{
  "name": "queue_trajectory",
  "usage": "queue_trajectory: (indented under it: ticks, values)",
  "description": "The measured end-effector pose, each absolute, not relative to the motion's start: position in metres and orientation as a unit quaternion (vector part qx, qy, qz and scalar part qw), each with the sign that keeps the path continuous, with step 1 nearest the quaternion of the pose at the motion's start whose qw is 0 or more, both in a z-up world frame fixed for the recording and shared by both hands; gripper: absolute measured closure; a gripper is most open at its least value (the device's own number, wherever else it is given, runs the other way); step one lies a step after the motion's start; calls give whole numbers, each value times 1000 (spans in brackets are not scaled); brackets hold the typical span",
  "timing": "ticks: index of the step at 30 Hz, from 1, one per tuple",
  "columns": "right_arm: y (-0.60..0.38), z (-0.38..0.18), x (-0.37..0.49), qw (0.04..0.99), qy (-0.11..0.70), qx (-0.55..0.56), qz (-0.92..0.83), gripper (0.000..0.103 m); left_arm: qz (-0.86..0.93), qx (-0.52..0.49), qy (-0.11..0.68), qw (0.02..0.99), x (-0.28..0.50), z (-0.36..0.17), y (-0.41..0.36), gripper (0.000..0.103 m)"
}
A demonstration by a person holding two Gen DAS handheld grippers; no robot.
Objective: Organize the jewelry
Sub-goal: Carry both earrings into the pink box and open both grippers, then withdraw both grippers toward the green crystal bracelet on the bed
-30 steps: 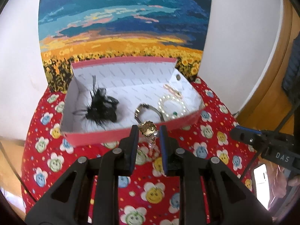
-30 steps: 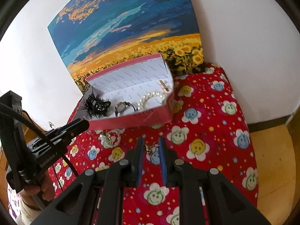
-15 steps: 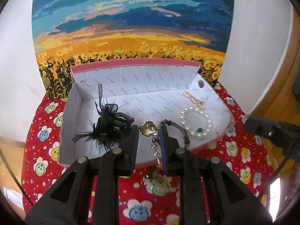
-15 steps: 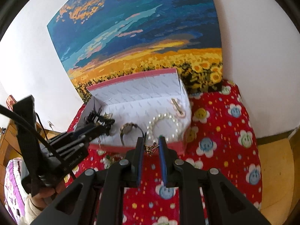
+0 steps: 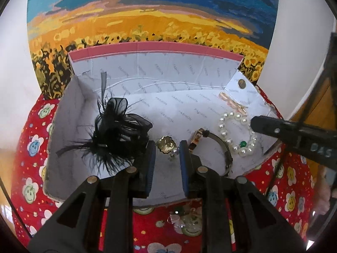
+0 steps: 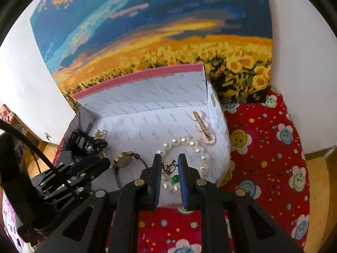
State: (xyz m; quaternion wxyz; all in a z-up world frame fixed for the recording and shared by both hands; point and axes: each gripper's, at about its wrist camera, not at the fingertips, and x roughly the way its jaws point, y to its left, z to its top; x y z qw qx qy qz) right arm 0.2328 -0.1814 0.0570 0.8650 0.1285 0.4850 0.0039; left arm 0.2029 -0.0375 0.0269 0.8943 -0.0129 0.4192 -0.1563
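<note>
A gold brooch-like earring [image 5: 166, 145] with a pearl drop hangs between the fingers of the left gripper [image 5: 167, 147], over the floor of the open jewelry box [image 5: 134, 52]; the jaws stand a little apart, and whether they still pinch the piece or have let it go cannot be told. In the right wrist view a second small gold earring [image 6: 168, 167] sits between the fingers of the right gripper [image 6: 169, 164], whose jaws are likewise slightly parted, so its hold cannot be told either; this one hangs above the near loop of the pearl bracelet [image 6: 185, 145]. The bracelet, with one green bead, lies on the box floor toward the right side, and just behind it lies a pink flower hair clip [image 6: 203, 128] with a gold bar. Left of the bracelet lies a gold-cased wristwatch [image 5: 210, 141] with a dark strap, just beside the left gripper's right finger. At the left end of the box rests a black feathered hair ornament [image 5: 118, 130]. The box is lined in white paper printed with "FASHION", has a pink rim, and stands on a red cloth [image 6: 263, 147] patterned with smiling flowers. In front of the box on the cloth lies another cluster of small jewelry [image 5: 185, 217], too unclear to identify. Behind stands a sunflower-field painting [image 6: 147, 31] against a white wall.
</note>
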Motion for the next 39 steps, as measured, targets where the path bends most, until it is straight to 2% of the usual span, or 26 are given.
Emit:
queue_trajectory:
  ticks: [8,9,11,13,28,39]
  values:
    - [-179,50,240,861,489,140,7,84,-154,-14,423,893,203,27,-37,86]
    - [-180,51,240,861,488,142,6,82,-154,-14,424,893,203,28,-37,81]
    - [-182,54,238,861,486,149,5,72,-158,-18,422,893,201,30,-36,70]
    - [-183,57,235,862,482,157,5,68,-162,-22,419,893,199,34,-36,62]
    - [-170,94,187,873,458,164,17,68,-167,-12,401,900,162,67,-26,59]
    - [-142,99,147,871,457,176,36,68,-117,-24,405,906,115,70,19,56]
